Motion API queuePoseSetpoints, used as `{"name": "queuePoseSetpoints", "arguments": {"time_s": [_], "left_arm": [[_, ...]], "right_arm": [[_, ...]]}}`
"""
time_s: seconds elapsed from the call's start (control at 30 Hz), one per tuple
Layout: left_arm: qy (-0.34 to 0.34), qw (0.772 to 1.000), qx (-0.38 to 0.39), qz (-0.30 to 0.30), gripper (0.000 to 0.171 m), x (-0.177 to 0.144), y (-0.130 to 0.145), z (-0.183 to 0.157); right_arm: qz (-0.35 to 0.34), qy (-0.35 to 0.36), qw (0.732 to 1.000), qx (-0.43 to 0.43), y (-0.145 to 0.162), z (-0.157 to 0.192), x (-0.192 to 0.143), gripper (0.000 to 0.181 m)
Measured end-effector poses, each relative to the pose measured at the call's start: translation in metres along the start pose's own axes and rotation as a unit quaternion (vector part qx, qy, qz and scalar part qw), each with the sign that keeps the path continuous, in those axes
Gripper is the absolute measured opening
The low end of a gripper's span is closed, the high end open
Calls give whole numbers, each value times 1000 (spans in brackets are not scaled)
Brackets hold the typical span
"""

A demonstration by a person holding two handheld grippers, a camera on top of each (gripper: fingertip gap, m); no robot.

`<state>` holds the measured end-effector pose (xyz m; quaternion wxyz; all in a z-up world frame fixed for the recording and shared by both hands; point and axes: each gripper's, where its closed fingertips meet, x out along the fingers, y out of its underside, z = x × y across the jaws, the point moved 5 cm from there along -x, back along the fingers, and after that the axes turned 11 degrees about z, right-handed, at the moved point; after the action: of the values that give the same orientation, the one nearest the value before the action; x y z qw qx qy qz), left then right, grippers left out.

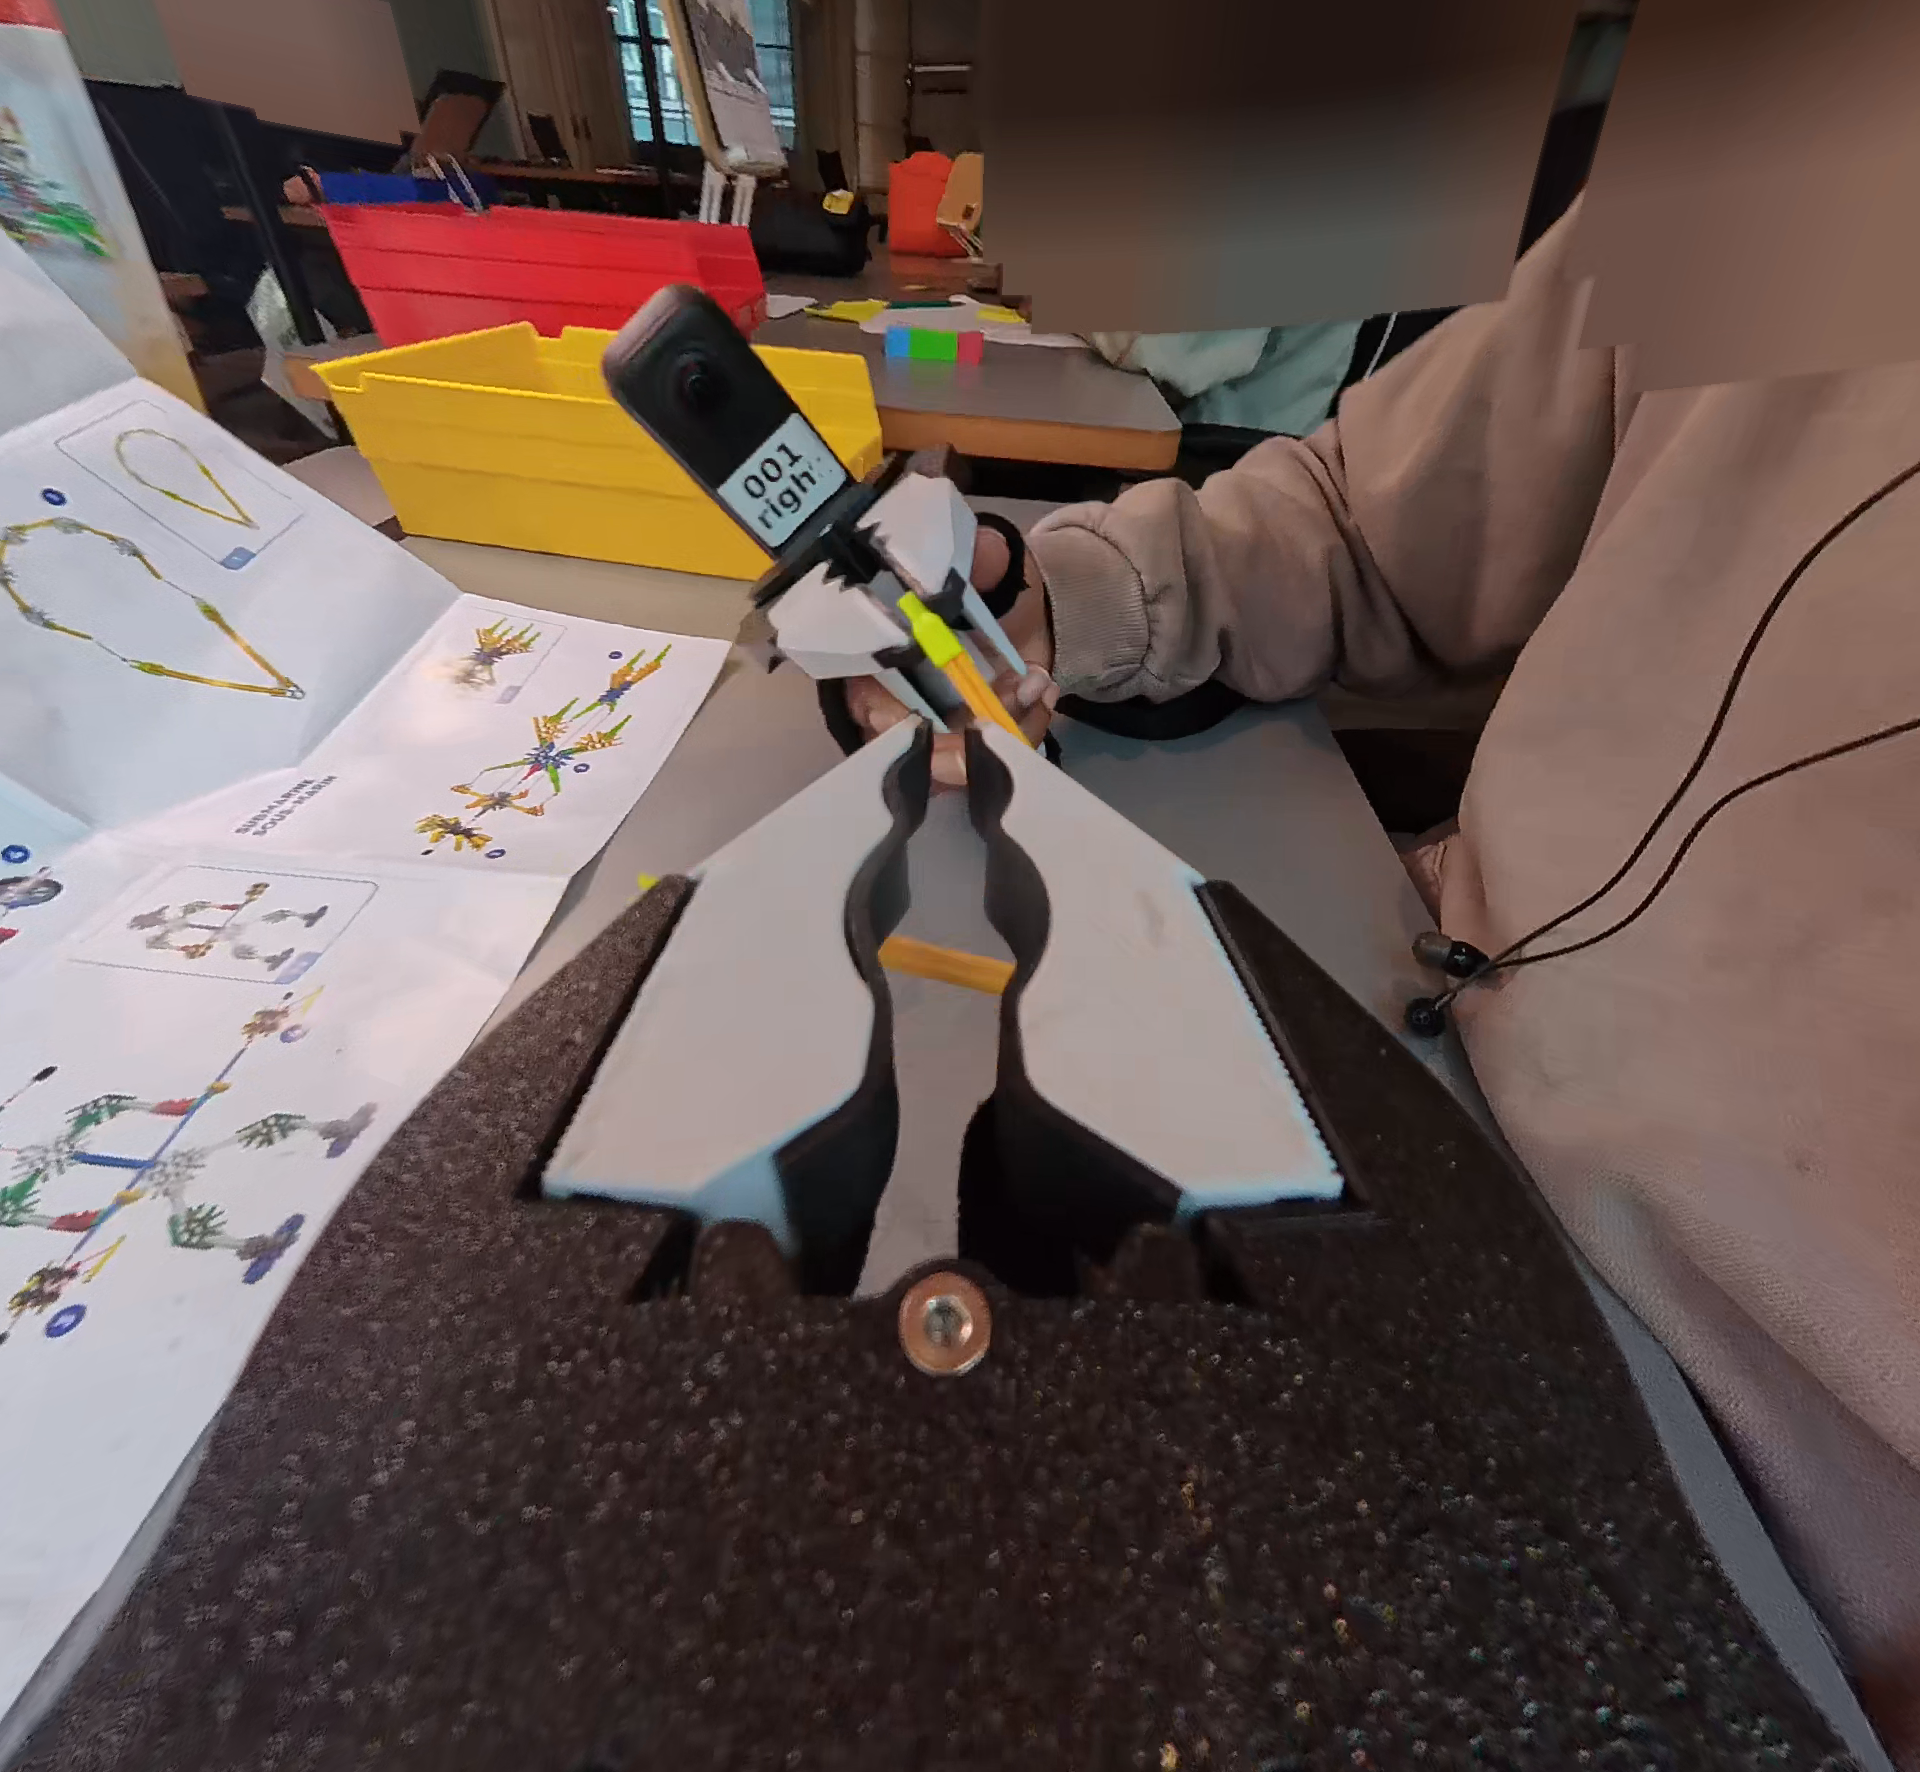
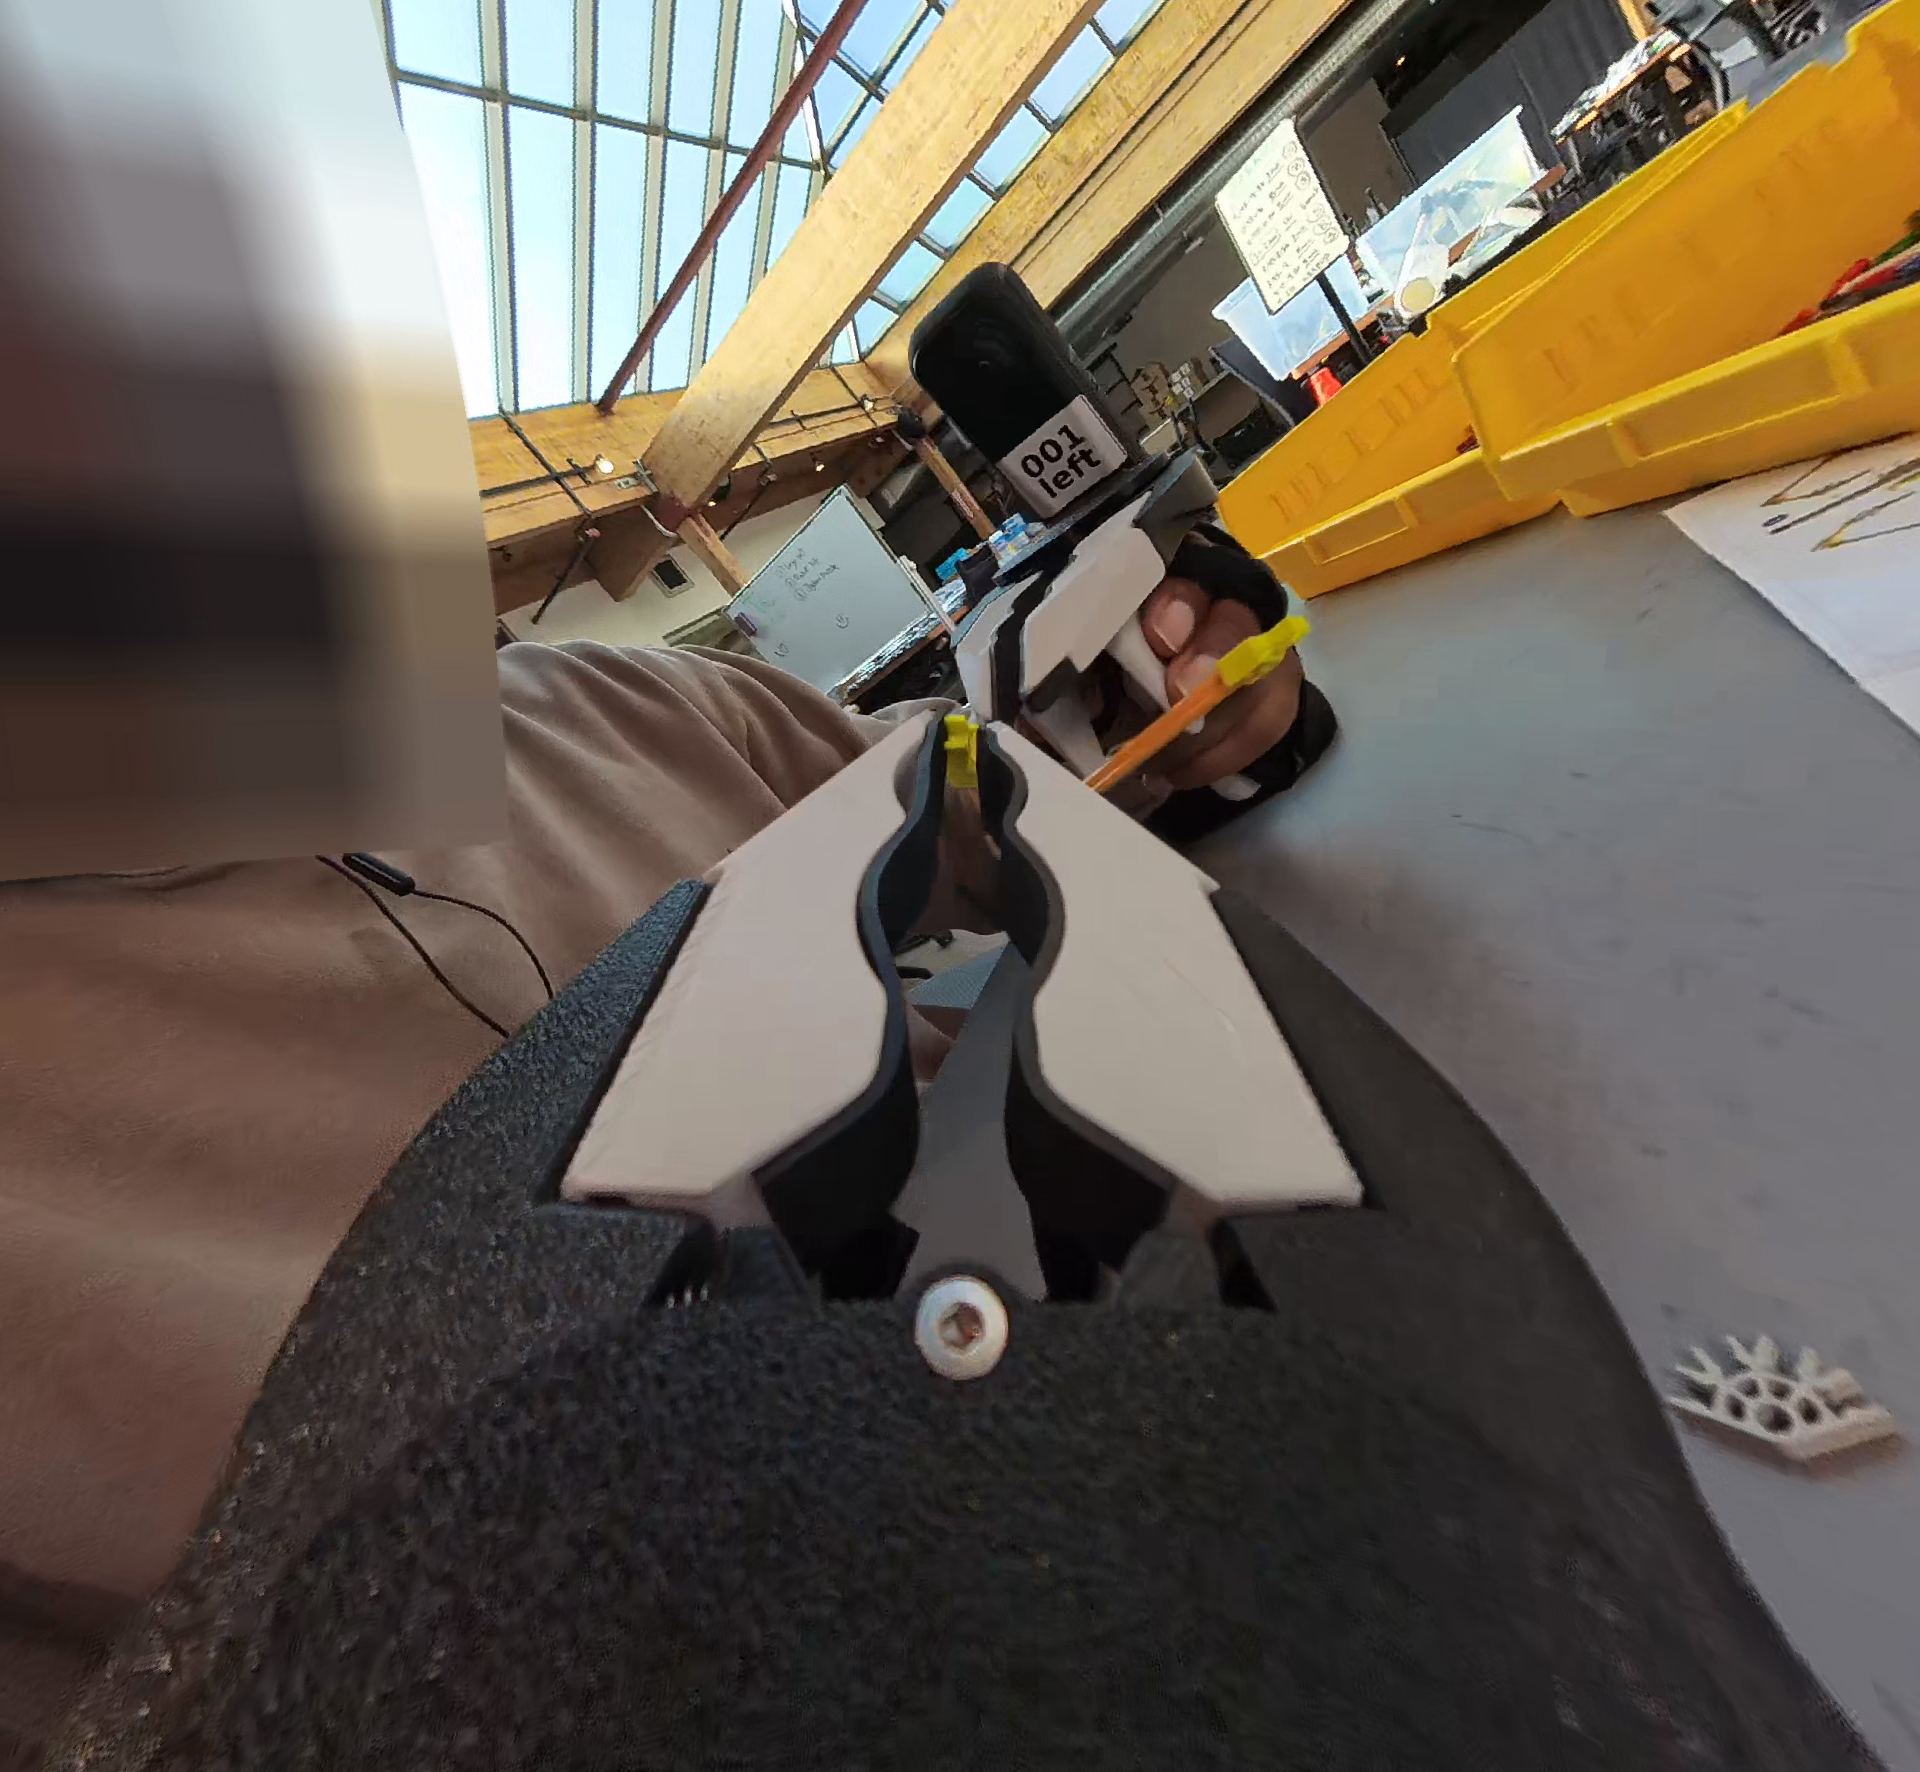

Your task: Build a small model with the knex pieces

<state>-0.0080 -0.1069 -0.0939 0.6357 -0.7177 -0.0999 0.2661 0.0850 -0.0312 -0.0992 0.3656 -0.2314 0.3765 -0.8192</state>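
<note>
Your left gripper is clamped across an orange rod; your right gripper pinches a yellow connector on that rod's end, above the grey table; yellow bins and instruction sheets lie nearby.

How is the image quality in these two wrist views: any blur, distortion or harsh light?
Left wrist view: fisheye bending toward the edges, even indoor light, left gripper and yellow bin sharp, instruction sheets soft toward the frame edge. Right wrist view: strong fisheye tilt, bright skylight without washing out the right gripper; the white connector piece at lower right is blurred.
</note>
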Motion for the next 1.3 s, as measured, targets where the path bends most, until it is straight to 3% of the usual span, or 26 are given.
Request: {"name": "queuePoseSetpoints", "arguments": {"time_s": [0.07, 0.13, 0.2, 0.27, 0.37, 0.4, 0.5, 0.63, 0.87, 1.17, 1.3], "left_arm": [[-12, 999, -32, -20, 16, -13, -3, 11], [-15, 993, -116, -17, 24, -20, 3, 28], [52, 973, -226, -18, 49, -19, 12, 36], [145, 937, -314, -42, 61, -12, 15, 33], [260, 902, -341, -46, 53, 4, 12, 11], [276, 902, -330, -38, 44, 11, 10, 4], [230, 936, -267, -10, 6, 23, 11, -2], [148, 965, -212, 35, 5, 24, 19, 1], [160, 963, -212, 53, 5, 27, 24, -3], [173, 955, -237, 47, 4, 28, 27, -1], [155, 963, -217, 49, 11, 26, 26, 0]], "right_arm": [[9, 44, 998, -42, -2, 1, -7, 4], [7, 60, 995, -75, -6, 6, -11, 4], [-7, 64, 992, -108, -12, 13, -13, 4], [-11, 67, 987, -143, -16, 20, -13, 4], [15, 101, 978, -184, -12, 21, -8, 5], [35, 115, 973, -196, -7, 19, -5, 4], [68, 143, 964, -212, 0, 14, 1, 5], [101, 176, 952, -229, 4, 9, -1, 6], [139, 172, 944, -247, 10, 13, 2, 7], [205, 231, 896, -318, 16, 14, 4, 5], [217, 246, 889, -320, 17, 12, 3, 5]]}}
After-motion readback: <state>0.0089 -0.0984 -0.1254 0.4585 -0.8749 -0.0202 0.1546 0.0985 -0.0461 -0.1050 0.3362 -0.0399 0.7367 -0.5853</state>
